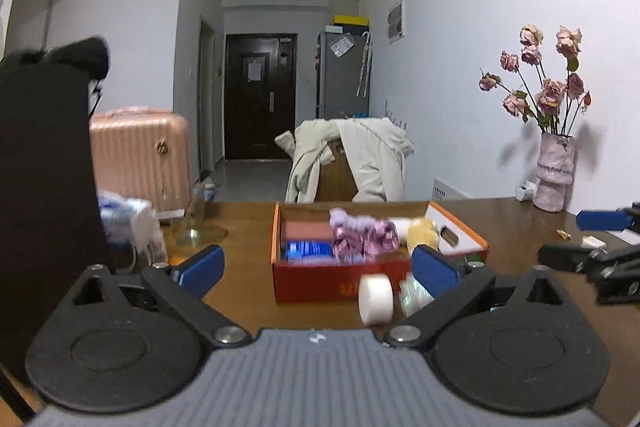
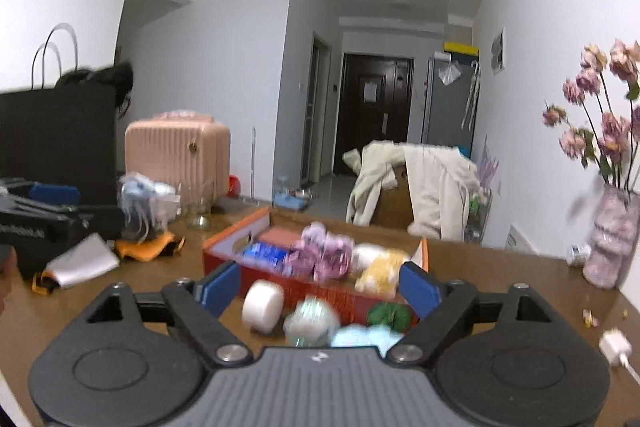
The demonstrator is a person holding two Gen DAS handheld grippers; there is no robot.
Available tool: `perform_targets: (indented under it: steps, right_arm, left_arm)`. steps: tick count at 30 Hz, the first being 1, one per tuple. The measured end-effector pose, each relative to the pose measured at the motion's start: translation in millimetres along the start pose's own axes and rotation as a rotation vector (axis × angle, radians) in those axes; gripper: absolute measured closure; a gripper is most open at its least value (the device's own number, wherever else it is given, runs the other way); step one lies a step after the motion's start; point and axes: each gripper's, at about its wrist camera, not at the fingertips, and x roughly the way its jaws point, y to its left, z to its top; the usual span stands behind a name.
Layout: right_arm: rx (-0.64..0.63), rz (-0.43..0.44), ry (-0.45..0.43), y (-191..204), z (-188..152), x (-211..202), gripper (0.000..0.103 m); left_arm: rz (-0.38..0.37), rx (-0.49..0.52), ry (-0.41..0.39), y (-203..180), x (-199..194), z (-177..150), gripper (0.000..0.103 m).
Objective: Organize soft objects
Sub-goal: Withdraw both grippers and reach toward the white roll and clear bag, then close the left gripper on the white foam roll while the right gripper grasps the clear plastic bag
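Both grippers gape wide, holding nothing. The white roll lies on the table just before the red box, straight ahead of the right gripper, left of its centre; the left gripper sees it off to the right.

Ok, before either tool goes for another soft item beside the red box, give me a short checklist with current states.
1. Left tool open, nothing between its fingers: ok.
2. Right tool open and unloaded: ok.
3. Red box has free room: cannot tell, it looks crowded.
4. White roll outside the box, reachable: ok.
5. Green item unobstructed: not ok, partly behind the right tool's finger.
6. Picture sharp enough to aim: not ok, blurred.
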Motion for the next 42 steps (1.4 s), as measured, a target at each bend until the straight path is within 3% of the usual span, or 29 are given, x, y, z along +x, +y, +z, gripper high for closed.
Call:
perform_targets:
  steps: [4, 9, 12, 19, 23, 26, 28, 35, 38, 40, 42]
  right_arm:
    - [0.022, 0.004, 0.005, 12.9, -28.4, -18.9, 0.017]
    - [0.097, 0.029, 0.035, 13.7, -43.8, -22.3, 0.016]
    - [0.070, -0.003, 0.033, 17.7, -43.8, -22.0, 0.016]
    - [0.084, 0.022, 0.064, 15.1, -47.3, -5.5, 0.018]
    - [0.105, 0.033, 0.088, 9.6, -48.3, 17.2, 0.025]
    - [0.124, 0.054, 0.107, 3.2, -47.1, 42.6, 0.035]
    - [0.131, 0.052, 0.117, -1.2, -44.0, 61.2, 0.037]
    - [0.220, 0.053, 0.151, -26.2, -37.0, 139.2, 0.051]
    - [0.236, 0.052, 0.183, -33.0, -40.9, 166.3, 0.055]
    - [0.253, 0.065, 0.198, -35.2, -44.0, 179.3, 0.061]
    - [0.272, 0.073, 0.203, -37.3, -48.4, 187.3, 0.066]
  left_arm:
    - [-0.002, -0.043, 0.002, 0.2, -24.9, -27.7, 0.000]
    - [0.003, -0.049, 0.039, 1.0, -27.6, -44.7, 0.000]
    - [0.000, -0.062, 0.040, 3.7, -23.2, -43.8, 0.000]
    - [-0.018, -0.050, 0.062, -1.9, -4.0, -45.4, 0.000]
    - [-0.053, -0.032, 0.085, -10.1, 18.6, -48.5, 0.000]
    - [-0.090, 0.003, 0.097, -20.8, 44.6, -50.3, 0.011]
    - [-0.107, 0.018, 0.119, -26.1, 66.8, -49.6, 0.028]
    - [-0.151, -0.029, 0.223, -34.0, 162.5, -46.8, 0.038]
    - [-0.167, -0.046, 0.254, -31.7, 188.9, -49.5, 0.051]
    - [-0.184, -0.056, 0.267, -30.7, 202.1, -51.9, 0.069]
    - [-0.196, -0.074, 0.279, -29.8, 209.9, -55.3, 0.072]
